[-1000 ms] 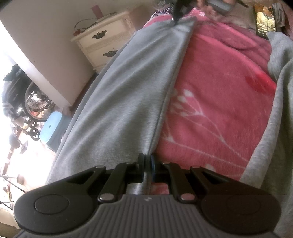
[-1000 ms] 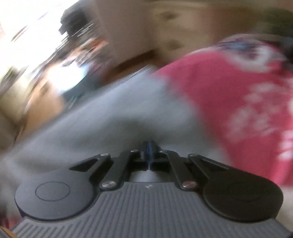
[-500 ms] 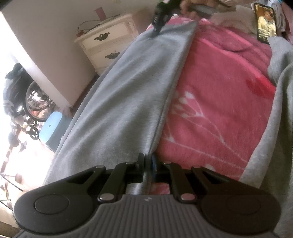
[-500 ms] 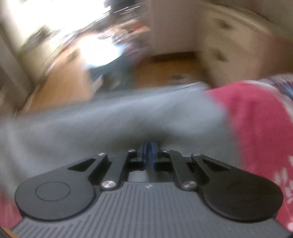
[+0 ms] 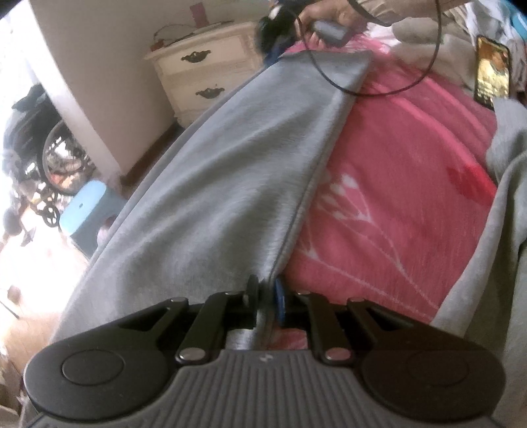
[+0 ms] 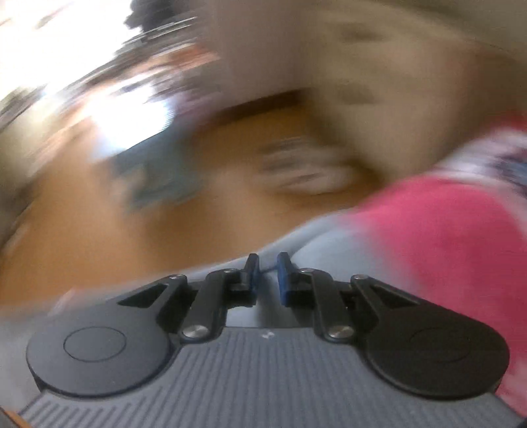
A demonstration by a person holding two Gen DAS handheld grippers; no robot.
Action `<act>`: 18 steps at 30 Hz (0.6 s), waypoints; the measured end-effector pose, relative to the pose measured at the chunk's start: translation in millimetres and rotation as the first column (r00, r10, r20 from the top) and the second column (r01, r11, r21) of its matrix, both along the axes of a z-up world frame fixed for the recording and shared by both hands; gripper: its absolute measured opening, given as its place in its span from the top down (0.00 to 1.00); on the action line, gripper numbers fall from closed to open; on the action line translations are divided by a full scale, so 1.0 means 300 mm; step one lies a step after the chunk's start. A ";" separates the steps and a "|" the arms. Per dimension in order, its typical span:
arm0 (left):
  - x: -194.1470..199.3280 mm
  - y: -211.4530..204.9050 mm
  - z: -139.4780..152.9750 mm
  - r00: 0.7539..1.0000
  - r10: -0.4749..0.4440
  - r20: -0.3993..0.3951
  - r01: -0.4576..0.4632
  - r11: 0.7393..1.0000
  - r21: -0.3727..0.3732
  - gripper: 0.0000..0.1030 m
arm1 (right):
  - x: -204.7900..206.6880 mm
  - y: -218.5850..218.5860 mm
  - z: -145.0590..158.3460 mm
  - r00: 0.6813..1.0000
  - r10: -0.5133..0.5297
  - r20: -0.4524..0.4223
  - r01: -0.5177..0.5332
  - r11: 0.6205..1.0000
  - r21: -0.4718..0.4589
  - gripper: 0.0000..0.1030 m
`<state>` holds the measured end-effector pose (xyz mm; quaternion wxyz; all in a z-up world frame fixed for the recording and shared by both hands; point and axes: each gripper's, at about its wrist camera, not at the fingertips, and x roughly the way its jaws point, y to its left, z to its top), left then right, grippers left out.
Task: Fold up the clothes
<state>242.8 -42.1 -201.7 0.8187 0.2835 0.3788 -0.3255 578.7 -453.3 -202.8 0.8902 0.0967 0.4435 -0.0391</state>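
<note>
A long grey garment (image 5: 237, 164) lies stretched over a pink blanket (image 5: 395, 197) on the bed. In the left wrist view my left gripper (image 5: 266, 296) sits at the garment's near end. Its jaws are opening, and the folded hem runs loosely between the pads. At the far end a hand (image 5: 332, 16) holds my right gripper (image 5: 275, 42), blurred, just over the garment's far left corner. The right wrist view is smeared by motion. There my right gripper (image 6: 268, 273) has its jaws opening, with grey cloth (image 6: 316, 250) lying slack under and between the blue pads.
A cream dresser (image 5: 204, 72) stands past the bed's far left side. A blue stool (image 5: 85, 210) and a wheelchair (image 5: 49, 148) are on the floor to the left. A phone (image 5: 492, 75) lies at the far right, a black cable (image 5: 395, 89) loops over the blanket, and more grey cloth (image 5: 507, 230) lies along the right.
Both pairs of jaws have parted from shut. The right gripper has slid left along the garment's far end to its corner, and its view now takes in more floor. The left gripper stayed in place.
</note>
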 end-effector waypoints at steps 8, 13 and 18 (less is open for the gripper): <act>0.007 0.029 0.016 0.999 0.041 -0.035 -0.042 0.998 -0.039 0.85 | -0.294 0.293 0.168 0.903 0.426 0.058 -0.430 0.890 0.153 0.86; -0.022 0.019 0.014 0.999 0.043 -0.011 -0.043 0.999 -0.024 0.85 | -0.413 0.687 0.012 0.677 0.734 -0.051 -0.717 0.673 0.182 0.88; -0.014 0.037 0.022 0.996 0.066 -0.052 -0.069 0.996 -0.053 0.84 | -0.226 0.599 0.002 0.904 0.426 0.026 -0.424 0.892 0.156 0.96</act>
